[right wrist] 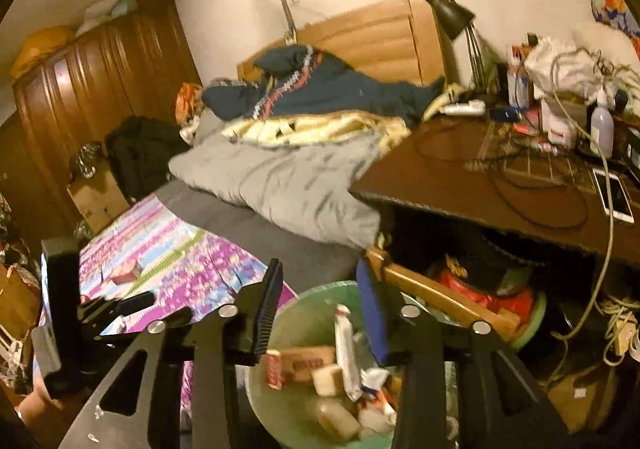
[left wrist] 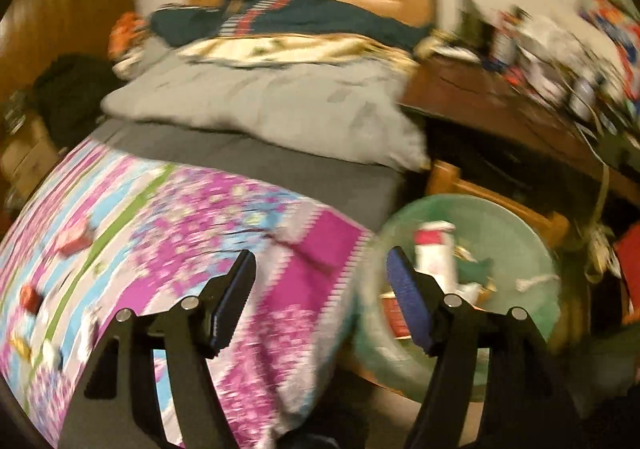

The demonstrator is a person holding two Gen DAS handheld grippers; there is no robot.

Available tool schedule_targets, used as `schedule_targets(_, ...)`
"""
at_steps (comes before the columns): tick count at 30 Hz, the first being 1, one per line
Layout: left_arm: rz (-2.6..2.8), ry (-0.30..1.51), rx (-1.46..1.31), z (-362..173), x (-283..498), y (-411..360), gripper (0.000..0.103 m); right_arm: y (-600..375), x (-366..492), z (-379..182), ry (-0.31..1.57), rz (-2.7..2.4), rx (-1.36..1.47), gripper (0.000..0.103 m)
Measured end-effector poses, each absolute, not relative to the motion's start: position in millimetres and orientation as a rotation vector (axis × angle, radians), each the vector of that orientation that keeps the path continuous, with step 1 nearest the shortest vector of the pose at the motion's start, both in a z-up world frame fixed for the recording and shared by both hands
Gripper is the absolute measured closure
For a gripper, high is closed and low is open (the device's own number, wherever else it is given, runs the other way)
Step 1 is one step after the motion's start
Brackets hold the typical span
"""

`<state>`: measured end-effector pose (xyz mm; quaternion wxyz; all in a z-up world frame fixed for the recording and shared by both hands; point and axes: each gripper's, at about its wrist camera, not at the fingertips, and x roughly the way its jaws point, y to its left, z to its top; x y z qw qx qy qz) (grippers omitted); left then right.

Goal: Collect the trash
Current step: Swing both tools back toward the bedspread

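1 green bin [right wrist: 292, 313] holding several wrappers, exact number unclear. 1 bed [right wrist: 256, 233], 1 grey pillow [right wrist: 280, 185], 1 flowered blanket [right wrist: 172, 249]. 1 table [right wrist: 440, 173], 1 black lamp [right wrist: 450, 11], 1 phone [right wrist: 614, 197], 1 clear bottle [right wrist: 600, 125]. 1 wardrobe [right wrist: 100, 73]. 2 grippers: left gripper [left wrist: 322, 299], right gripper [right wrist: 318, 313].

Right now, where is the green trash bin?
The green trash bin sits on the floor low in the right wrist view, between the bed's flowery blanket on its left and the wooden chair under the desk.
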<state>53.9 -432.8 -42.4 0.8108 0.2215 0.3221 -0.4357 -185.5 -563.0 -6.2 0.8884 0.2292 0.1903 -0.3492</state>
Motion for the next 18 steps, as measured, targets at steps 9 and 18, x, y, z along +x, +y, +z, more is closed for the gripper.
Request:
schedule_targets(9, -0.534, 0.643, 0.261, -28.1, 144.7, -308.6, 0.029, -500.2, -96.1, -17.3, 0.403, -0.616, 0.376, 0.034)
schedule_targets(18, -0.157, 0.832, -0.011, -67.1, 260.8, -126.7, 0.027, -424.5, 83.4, -71.7, 0.626, -0.261, 0.459, 0.034)
